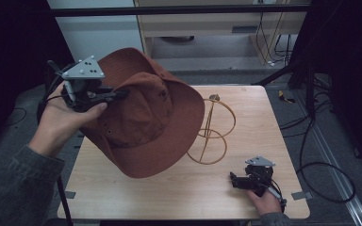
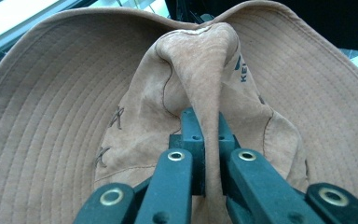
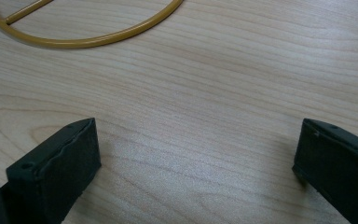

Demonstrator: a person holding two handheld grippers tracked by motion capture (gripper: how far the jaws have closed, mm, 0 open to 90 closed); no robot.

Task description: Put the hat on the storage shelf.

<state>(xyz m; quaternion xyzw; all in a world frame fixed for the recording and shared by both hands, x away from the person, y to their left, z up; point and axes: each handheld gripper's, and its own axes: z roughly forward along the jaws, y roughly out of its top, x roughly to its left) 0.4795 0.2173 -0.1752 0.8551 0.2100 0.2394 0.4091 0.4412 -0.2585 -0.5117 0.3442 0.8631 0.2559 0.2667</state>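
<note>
One brown hat (image 1: 141, 117), one gold wire stand (image 1: 213, 136), two hand-held grippers, left (image 1: 115, 95) and right (image 1: 233, 180), share one tabletop (image 1: 179, 188).

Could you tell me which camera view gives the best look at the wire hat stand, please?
The high view: the wire hat stand shows nearly whole there, upright on the table beside the brown hat, which overlaps its left edge. The right gripper view catches just an arc of its base ring. In the left gripper view the hat is in front.
</note>
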